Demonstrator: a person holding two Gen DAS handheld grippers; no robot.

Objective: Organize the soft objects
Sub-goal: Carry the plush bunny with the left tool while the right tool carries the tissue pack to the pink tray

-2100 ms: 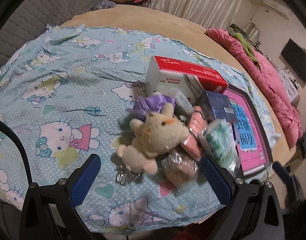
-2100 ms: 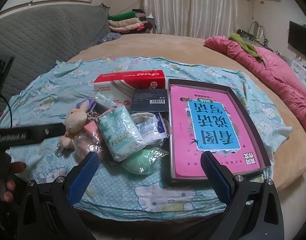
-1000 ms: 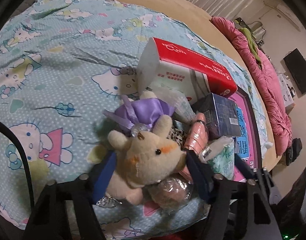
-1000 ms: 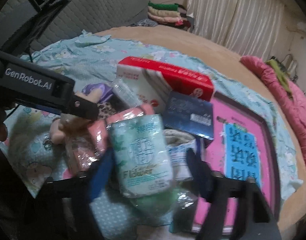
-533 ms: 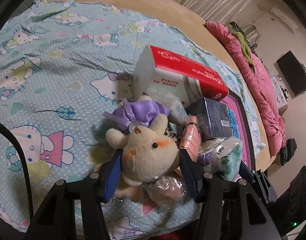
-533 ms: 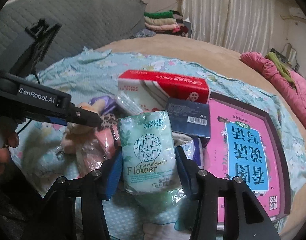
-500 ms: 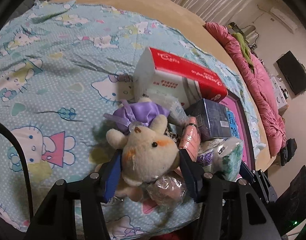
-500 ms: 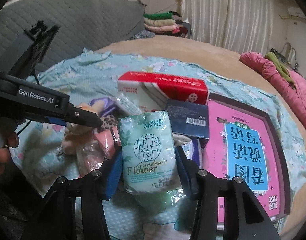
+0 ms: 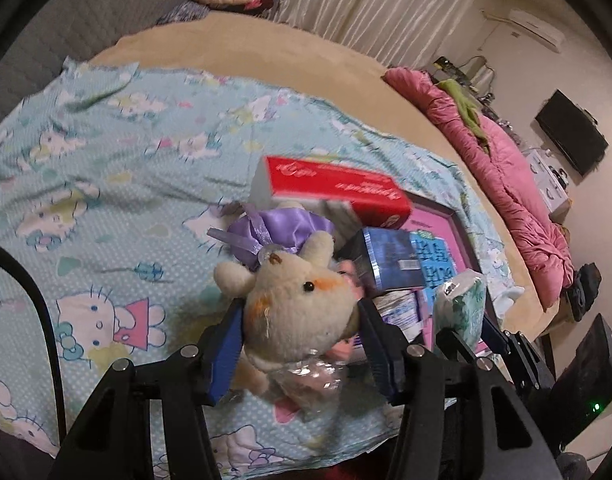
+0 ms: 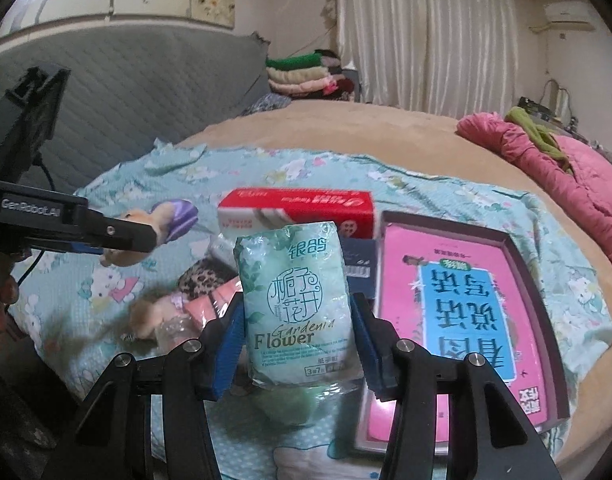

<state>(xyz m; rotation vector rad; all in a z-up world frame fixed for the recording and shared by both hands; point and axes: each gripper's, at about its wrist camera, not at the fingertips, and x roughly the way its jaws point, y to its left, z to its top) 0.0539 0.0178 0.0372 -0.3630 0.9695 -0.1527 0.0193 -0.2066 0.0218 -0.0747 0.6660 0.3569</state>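
Note:
My left gripper point(image 9: 298, 336) is shut on a cream plush toy point(image 9: 298, 312) with a purple satin skirt point(image 9: 282, 232) and holds it above the bed. My right gripper point(image 10: 298, 344) is shut on a pale green tissue pack point(image 10: 296, 304) printed "Gardenia Flower", lifted above the pile. The tissue pack also shows in the left wrist view point(image 9: 464, 304), and the plush toy in the right wrist view point(image 10: 162, 220). Pink wrapped soft items point(image 10: 210, 304) and a leopard-print piece point(image 10: 202, 280) lie on the sheet below.
A red and white tissue box point(image 10: 298, 212), a dark blue box point(image 9: 390, 264) and a shallow box with a pink book point(image 10: 458, 304) lie on the Hello Kitty sheet point(image 9: 106, 184). A pink quilt point(image 9: 506, 184) lies at the right edge of the bed.
Both grippers have closed on their objects and lifted them: the left raised the plush toy, the right raised the tissue pack off the pile.

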